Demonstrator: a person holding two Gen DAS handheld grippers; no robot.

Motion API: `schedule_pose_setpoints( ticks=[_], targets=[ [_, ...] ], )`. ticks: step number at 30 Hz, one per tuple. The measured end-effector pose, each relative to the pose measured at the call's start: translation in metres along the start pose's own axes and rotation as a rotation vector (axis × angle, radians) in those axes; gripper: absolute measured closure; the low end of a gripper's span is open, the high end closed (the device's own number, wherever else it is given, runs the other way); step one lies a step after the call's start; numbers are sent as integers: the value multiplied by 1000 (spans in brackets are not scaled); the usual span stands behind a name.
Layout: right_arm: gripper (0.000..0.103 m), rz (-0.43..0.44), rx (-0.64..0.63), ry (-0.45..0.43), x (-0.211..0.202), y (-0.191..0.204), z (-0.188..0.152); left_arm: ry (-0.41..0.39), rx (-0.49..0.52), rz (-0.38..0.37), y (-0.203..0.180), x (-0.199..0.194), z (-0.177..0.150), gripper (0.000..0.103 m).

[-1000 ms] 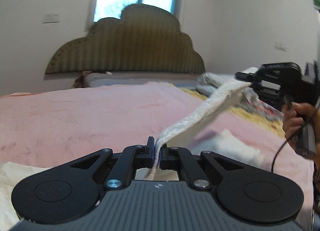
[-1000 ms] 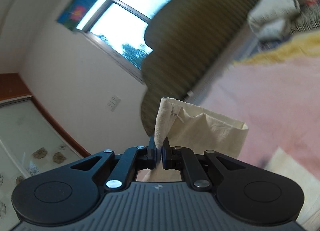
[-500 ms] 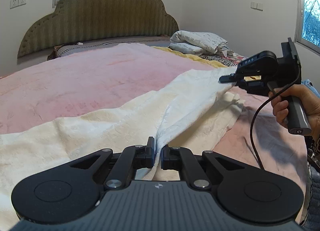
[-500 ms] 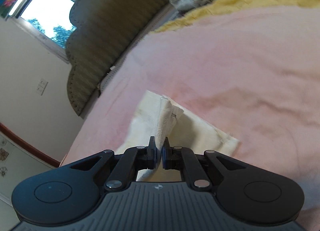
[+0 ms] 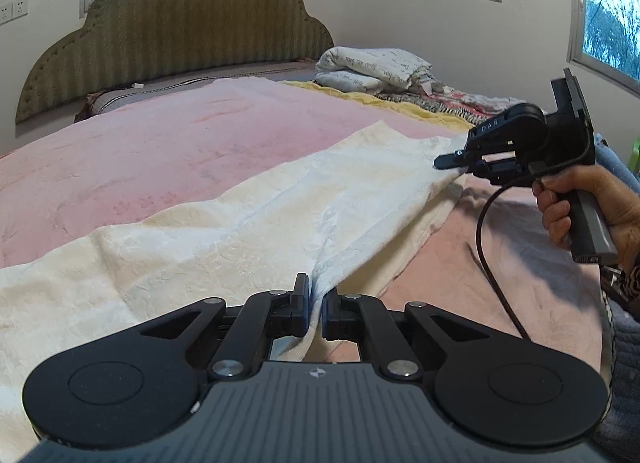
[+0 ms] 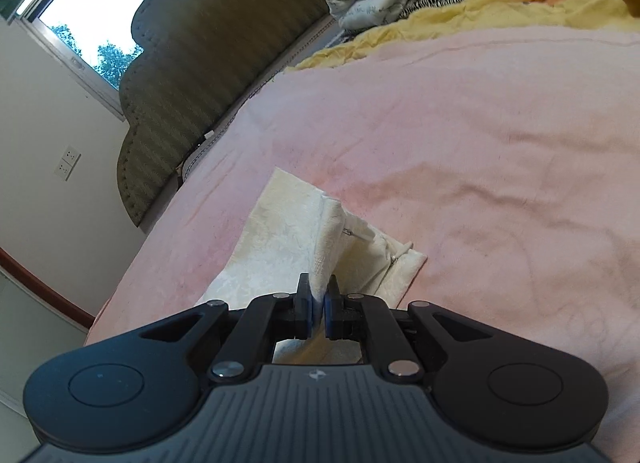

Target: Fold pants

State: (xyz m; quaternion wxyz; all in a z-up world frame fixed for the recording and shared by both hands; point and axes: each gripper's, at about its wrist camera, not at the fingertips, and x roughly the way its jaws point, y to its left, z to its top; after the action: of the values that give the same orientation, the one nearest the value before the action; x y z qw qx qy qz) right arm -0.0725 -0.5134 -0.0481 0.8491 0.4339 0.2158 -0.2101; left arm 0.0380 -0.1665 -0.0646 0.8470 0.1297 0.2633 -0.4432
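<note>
A second ago I had the cream pants [image 5: 248,223] stretched taut in the air; now they lie spread on the pink bedspread [image 5: 168,151], running from about 8 o'clock up to 2 o'clock in my left view, so I judge the laying-out done and the fold itself next. My left gripper [image 5: 316,303] still pinches a ridge of cloth, though its jaws now stand slightly parted, while my right gripper [image 6: 319,305] remains clamped on the hem at 12 o'clock.

A home bedroom: a bed [image 5: 168,151] with padded headboard [image 5: 180,23], folded bedding [image 5: 372,67], curtained window [image 6: 80,11]
</note>
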Motion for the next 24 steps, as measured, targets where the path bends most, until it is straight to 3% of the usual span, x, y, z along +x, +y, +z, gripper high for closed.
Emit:
schedule_pose_setpoints(
  ticks=[3,9,13,16,20,22,24],
  targets=[
    [97,-19,0,20,6,-7,1,37,13,3,-2,10,-7,96],
    [97,-1,29,34,9,-14,1,37,26,-13,-3,6,-7,94],
    [92,-20,16,19,-1,-12,1,51,13,-57,-2,1,-7,79],
    [77,-122,-33,-41,-12,-7,4,44,19,-68,-3,-3,-7,57],
    [72,-261,-76,-194,-29,0,13,-2,19,-35,2,-19,-1,48],
    [70,-256,-177,-241,-30,21,18,-47,-7,-16,9,-27,3,32],
    [70,-195,-305,-171,-15,48,20,-92,-31,53,17,-33,8,28]
  ],
)
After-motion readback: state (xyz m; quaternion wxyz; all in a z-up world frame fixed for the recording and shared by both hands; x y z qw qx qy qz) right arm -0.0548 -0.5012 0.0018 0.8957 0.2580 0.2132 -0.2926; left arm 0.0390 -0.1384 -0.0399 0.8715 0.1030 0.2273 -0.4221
